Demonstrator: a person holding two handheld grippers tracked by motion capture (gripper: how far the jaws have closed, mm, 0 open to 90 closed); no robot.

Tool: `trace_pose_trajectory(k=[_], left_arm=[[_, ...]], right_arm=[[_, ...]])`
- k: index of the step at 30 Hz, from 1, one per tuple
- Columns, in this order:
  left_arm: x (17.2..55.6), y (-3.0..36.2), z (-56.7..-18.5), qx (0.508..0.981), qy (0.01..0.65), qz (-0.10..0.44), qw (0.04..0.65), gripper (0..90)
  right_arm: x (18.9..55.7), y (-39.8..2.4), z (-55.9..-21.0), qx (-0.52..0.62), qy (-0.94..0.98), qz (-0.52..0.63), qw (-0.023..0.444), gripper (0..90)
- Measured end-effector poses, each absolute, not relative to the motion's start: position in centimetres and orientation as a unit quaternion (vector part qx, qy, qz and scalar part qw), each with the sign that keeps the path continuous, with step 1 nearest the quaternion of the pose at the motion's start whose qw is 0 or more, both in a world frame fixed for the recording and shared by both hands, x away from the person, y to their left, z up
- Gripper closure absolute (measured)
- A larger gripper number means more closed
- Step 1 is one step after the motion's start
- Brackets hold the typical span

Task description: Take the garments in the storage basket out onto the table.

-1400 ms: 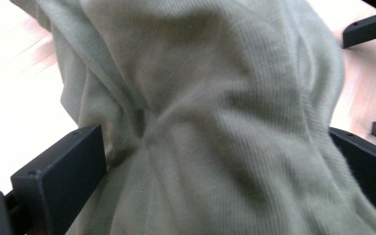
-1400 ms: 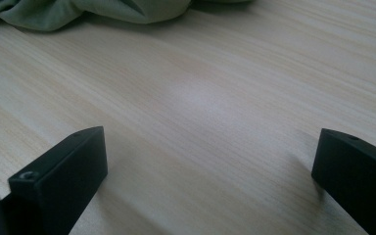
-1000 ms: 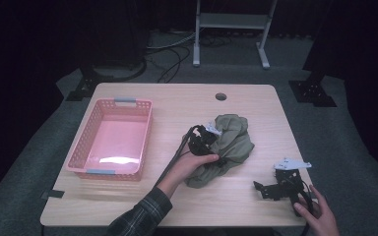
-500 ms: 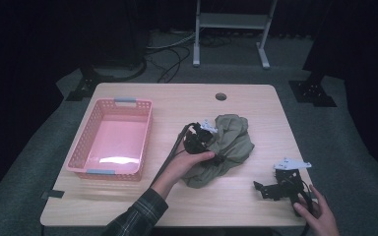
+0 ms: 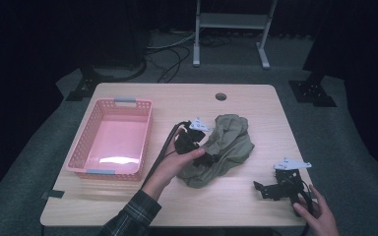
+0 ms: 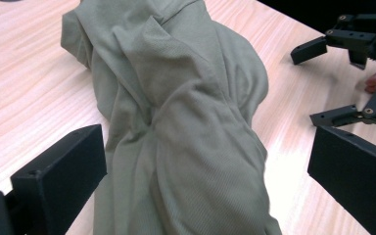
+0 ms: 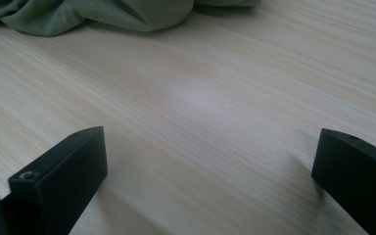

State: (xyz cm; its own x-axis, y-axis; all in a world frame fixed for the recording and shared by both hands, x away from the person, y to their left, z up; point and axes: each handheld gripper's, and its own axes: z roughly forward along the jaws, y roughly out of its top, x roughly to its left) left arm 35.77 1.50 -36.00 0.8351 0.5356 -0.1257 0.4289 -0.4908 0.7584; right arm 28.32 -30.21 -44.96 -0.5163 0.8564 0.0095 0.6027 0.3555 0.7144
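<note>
Dark room, wooden table. Left tongs have slid further onto the crumpled olive shirt than a second ago, jaws apart astride a fold, nothing clamped yet; a pinch looks next. Right tongs unmoved, apart, resting near the shirt. Pink basket beyond the left tongs.

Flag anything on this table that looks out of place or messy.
Only the olive cloth stands out: it lies crumpled in a heap right of the pink basket, not folded. The left hand-held gripper straddles it, jaws open. Nothing looks spilled or damaged.
</note>
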Motion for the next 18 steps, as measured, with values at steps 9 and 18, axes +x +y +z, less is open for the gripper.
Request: trace_pose_trajectory(k=[9, 18], left_arm=[[34.1, 3.4, -35.4, 0.858, 0.281, 0.068, 0.424, 0.0], [32.4, 4.9, -36.1, 0.859, 0.287, 0.071, 0.418, 0.0]], right_arm=[[28.3, -30.2, -45.0, 0.455, 0.802, 0.339, 0.187, 0.0], [28.3, -30.2, -45.0, 0.455, 0.802, 0.339, 0.187, 0.0]])
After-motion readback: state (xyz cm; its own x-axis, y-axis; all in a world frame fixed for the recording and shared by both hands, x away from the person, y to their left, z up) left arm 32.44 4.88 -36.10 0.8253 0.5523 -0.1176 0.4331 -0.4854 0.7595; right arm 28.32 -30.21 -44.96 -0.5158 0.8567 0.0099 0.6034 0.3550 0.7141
